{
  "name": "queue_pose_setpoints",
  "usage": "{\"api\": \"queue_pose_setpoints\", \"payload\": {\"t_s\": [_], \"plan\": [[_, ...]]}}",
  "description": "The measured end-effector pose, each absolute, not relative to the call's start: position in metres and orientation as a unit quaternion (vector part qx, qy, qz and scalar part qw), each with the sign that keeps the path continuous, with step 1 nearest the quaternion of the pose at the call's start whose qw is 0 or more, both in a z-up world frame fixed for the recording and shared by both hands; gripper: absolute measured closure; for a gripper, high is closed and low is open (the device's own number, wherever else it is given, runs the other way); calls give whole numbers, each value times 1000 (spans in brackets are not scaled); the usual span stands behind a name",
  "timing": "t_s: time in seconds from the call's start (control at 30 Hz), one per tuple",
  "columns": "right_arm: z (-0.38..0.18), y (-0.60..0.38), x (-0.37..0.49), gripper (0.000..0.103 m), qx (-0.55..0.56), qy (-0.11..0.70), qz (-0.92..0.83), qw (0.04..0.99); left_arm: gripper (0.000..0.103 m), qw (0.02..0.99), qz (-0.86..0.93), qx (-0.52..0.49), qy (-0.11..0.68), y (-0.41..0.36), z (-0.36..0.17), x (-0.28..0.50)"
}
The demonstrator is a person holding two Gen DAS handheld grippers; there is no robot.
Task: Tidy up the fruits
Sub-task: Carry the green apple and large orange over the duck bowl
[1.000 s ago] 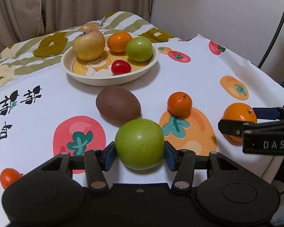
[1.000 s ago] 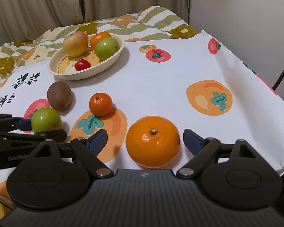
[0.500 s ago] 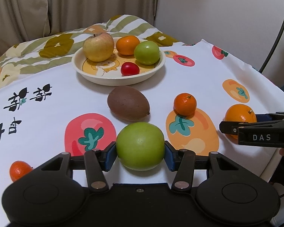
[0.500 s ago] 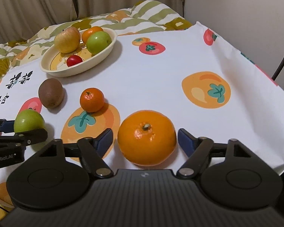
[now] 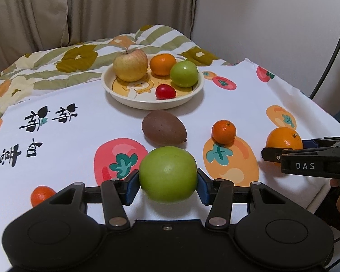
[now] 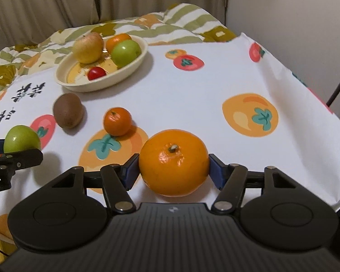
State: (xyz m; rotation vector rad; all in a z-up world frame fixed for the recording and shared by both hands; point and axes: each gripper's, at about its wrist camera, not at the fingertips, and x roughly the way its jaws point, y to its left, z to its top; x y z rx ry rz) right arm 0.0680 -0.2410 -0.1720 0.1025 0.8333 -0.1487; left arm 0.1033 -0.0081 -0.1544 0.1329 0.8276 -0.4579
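My left gripper (image 5: 168, 182) is shut on a green apple (image 5: 168, 174), held just above the tablecloth. My right gripper (image 6: 174, 170) is shut on a large orange (image 6: 174, 162); it also shows at the right of the left wrist view (image 5: 284, 141). A cream plate (image 5: 124, 97) at the back holds a yellow apple (image 5: 130, 64), an orange (image 5: 162, 64), a green apple (image 5: 183, 73) and a small red fruit (image 5: 165, 91). A brown kiwi (image 5: 163, 127) and a small mandarin (image 5: 223, 132) lie between the plate and my grippers.
Another small mandarin (image 5: 42, 195) lies at the near left. The table's right edge (image 6: 328, 122) drops off beside a dark chair frame (image 5: 328, 61). A flowered quilt (image 5: 45, 68) and curtains lie behind the plate.
The right gripper has closed onto the large orange. The left gripper has lifted the green apple and drawn back slightly, so the plate sits lower and nearer the middle of its view.
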Motion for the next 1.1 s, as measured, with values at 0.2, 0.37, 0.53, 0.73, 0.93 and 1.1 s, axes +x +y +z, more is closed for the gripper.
{"api": "queue_pose_setpoints", "payload": {"t_s": [0.2,0.37,0.53,0.73,0.93,1.1], "plan": [[-147,-230,64,25,47,390,-57,918,47,895,-214,51,389,-2,-136,98],[-122,-224,63,25,52,380,-44,923,47,900,-210,44,379,1,-115,97],[-101,-222,68,25,54,366,-26,929,47,908,-202,42,366,3,-96,104],[-85,-223,91,25,48,360,5,932,47,916,-181,32,356,2,-80,123],[-79,-231,130,25,33,362,44,931,47,921,-150,18,360,-7,-76,152],[-80,-242,169,25,27,363,71,929,47,921,-130,16,367,-19,-81,180]]}}
